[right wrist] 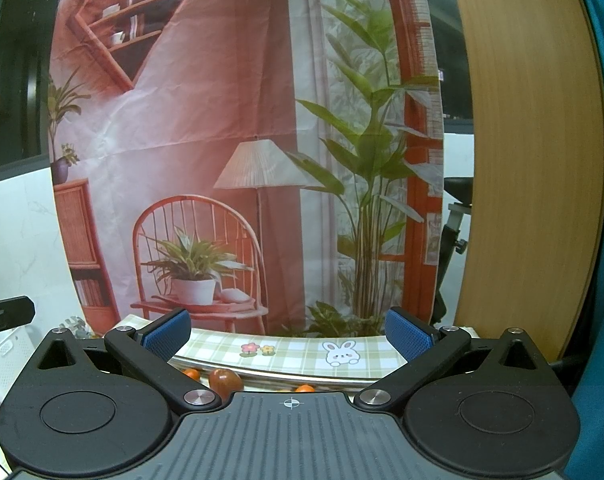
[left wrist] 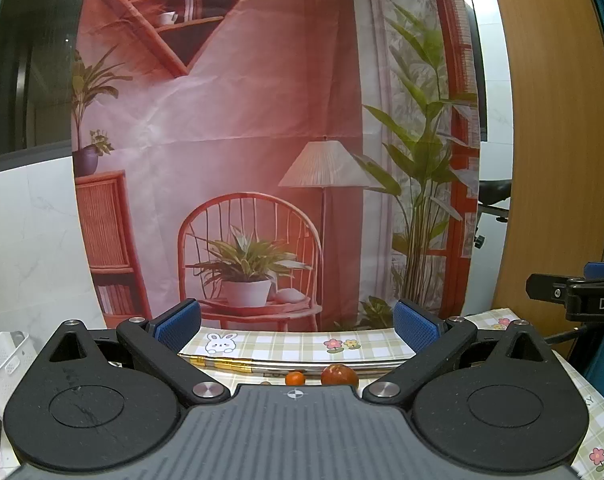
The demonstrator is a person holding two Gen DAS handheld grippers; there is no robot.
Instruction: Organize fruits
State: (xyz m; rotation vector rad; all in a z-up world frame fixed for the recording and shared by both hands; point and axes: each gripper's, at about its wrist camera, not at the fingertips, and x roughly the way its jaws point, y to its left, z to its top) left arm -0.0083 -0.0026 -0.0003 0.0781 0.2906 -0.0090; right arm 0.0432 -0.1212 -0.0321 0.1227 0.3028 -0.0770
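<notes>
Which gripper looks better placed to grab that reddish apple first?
Probably left: the apple sits between the open left gripper fingers; in the right gripper view it lies off toward its left finger.

This looks like a staged recording corner in an office or lab, not a real home. The cosy room behind the table is only a printed cloth backdrop (left wrist: 262, 128), creased and hung by its top edge, picturing a chair, a lamp and plants. Around it show plain white wall panels (left wrist: 30, 232), dark window glass (left wrist: 26, 60) and a wooden partition (left wrist: 549, 140). The table wears a checked cloth (right wrist: 294, 354) with bunny and flower prints.
</notes>
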